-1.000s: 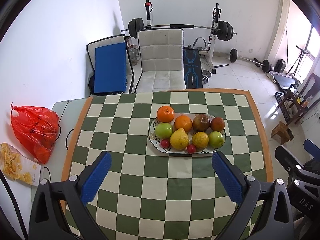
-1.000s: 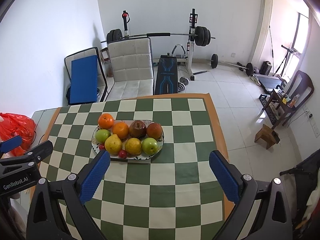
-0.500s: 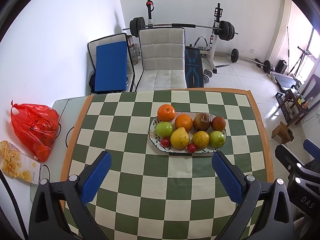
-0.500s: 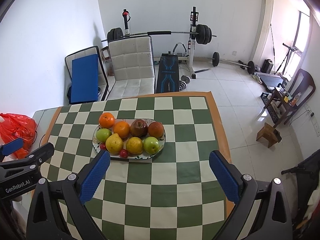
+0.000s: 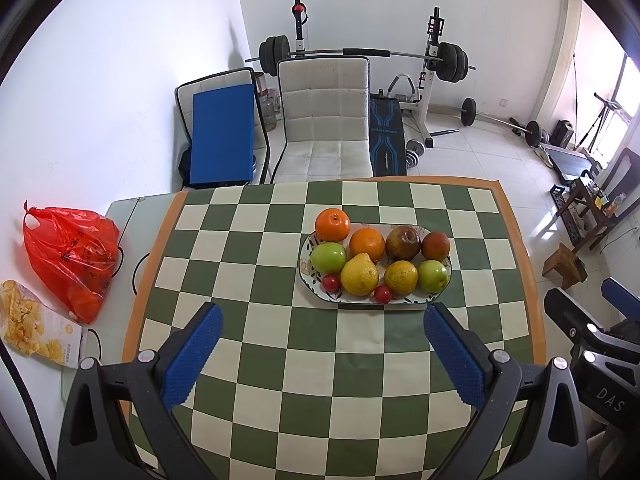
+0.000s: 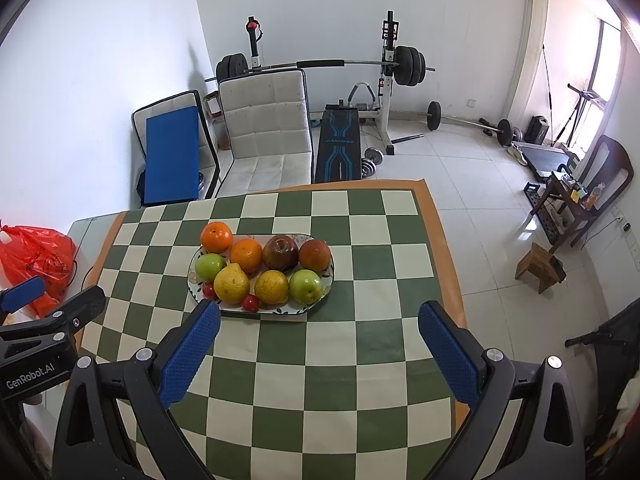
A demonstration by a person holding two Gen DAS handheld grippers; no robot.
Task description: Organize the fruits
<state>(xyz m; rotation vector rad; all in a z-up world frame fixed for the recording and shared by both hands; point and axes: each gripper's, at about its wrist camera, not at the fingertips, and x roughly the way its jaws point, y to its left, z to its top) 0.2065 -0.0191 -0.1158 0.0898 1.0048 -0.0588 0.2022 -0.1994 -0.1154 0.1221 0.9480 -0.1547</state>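
Note:
An oval patterned plate (image 5: 400, 305) (image 6: 320, 294) sits on the green checkered table, filled with fruit: two oranges (image 5: 332, 224) (image 6: 216, 237), two green apples (image 5: 328, 257) (image 6: 305, 285), a yellow pear (image 5: 359, 274) (image 6: 231, 283), a lemon (image 5: 401, 277), a dark red apple (image 5: 403, 242) (image 6: 280, 253), a reddish fruit (image 5: 435, 245) and two small red fruits (image 5: 382, 293). My left gripper (image 5: 322, 330) hovers open, above the table in front of the plate. My right gripper (image 6: 319, 326) is open too, in front of and right of the plate. Both hold nothing.
A red plastic bag (image 5: 70, 254) and a snack packet (image 5: 32, 326) lie on the glass surface left of the table. Behind the table stand a white chair (image 5: 324, 120), a blue-cushioned chair (image 5: 222, 132) and a barbell rack (image 5: 434, 64). The table's right edge (image 5: 528, 264) drops to tiled floor.
Both grippers have drifted slightly back and up, so the plate sits a little higher in each view. The jaws stayed open and the fruit has not moved.

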